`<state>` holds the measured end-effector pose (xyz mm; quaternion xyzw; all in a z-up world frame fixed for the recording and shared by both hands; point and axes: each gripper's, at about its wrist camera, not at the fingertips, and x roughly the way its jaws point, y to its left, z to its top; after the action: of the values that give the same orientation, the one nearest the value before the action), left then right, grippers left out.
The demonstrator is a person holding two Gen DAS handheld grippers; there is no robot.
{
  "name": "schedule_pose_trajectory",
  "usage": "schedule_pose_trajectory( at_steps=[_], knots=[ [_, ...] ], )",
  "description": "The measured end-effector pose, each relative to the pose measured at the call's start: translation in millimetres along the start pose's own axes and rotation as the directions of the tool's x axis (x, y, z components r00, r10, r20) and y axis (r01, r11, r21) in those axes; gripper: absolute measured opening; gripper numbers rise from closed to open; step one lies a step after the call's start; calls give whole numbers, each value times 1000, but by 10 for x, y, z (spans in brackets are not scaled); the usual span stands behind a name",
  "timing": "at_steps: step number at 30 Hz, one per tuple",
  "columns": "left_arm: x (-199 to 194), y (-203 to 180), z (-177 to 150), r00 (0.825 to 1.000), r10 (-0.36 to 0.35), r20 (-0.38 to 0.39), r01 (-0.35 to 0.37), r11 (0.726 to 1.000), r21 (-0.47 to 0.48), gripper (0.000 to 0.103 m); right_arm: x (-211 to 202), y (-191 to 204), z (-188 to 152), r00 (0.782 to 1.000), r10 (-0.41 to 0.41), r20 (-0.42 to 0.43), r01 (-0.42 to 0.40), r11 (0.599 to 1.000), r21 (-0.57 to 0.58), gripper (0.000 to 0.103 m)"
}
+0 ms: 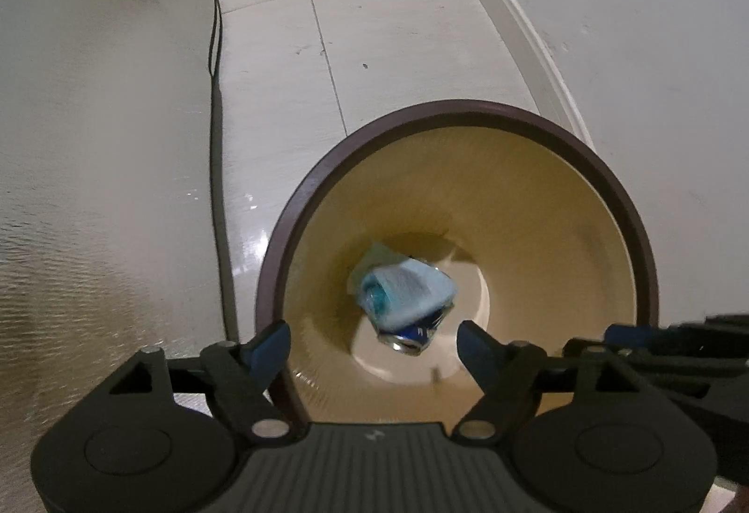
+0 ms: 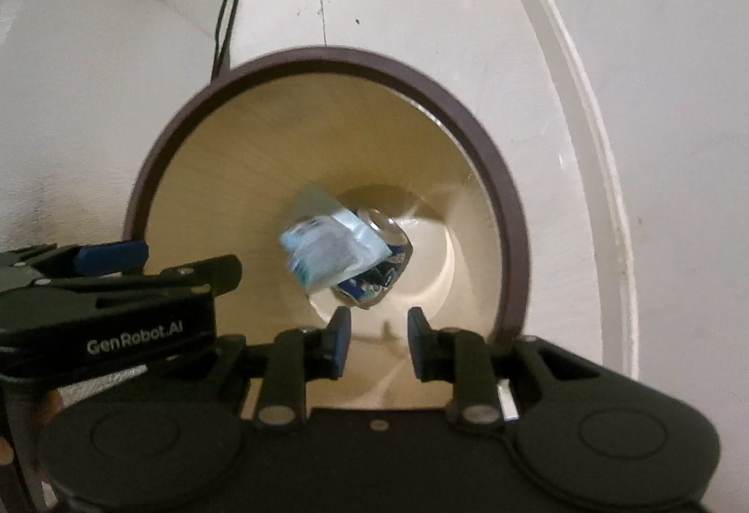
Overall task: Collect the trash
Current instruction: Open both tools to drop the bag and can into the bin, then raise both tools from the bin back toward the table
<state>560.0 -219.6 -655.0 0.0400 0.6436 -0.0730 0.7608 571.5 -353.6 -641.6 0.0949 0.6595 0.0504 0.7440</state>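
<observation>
Nearest the lens, the left gripper (image 1: 373,337) hangs over the bin's rim at 6 o'clock, fingers (image 1: 269,344) spread wide and gripping nothing. The right gripper (image 2: 378,337) sits likewise at 6 o'clock, fingers parted, empty. Beyond them, deep in the round brown-rimmed bin (image 1: 622,194), a crushed blue can (image 1: 412,333) lies under a pale blue wrapper (image 1: 407,286). Past the bin, white floor tiles (image 1: 374,21) reach the baseboard (image 1: 510,7) at 1 o'clock.

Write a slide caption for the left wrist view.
Open left gripper above the brown-rimmed bin, crushed can and pale blue wrapper inside.
</observation>
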Motion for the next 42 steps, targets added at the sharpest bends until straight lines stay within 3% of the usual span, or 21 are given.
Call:
schedule_pose_trajectory(
  at_steps=[10,14,21,31,42],
  knots=[
    [-464,96,-25,999,39,-16,-40,999,-26,103,-354,35,27,999,-9,40,11,999,-47,60],
    [-632,183,-42,998,61,-19,-62,997,-47,103,-502,14,-2,998,-31,50,33,998,-50,84],
    [-909,290,-72,997,77,-29,-79,995,-58,103,-714,-40,-14,995,-54,79,59,997,-55,103],
    [-1579,341,-161,995,96,4,-95,991,-90,103,-1347,-78,-93,990,-61,125,68,996,-50,103],
    [-2773,274,-312,991,52,125,-37,992,-123,103,-2381,15,-369,973,-85,215,99,994,-52,103]
  ],
)
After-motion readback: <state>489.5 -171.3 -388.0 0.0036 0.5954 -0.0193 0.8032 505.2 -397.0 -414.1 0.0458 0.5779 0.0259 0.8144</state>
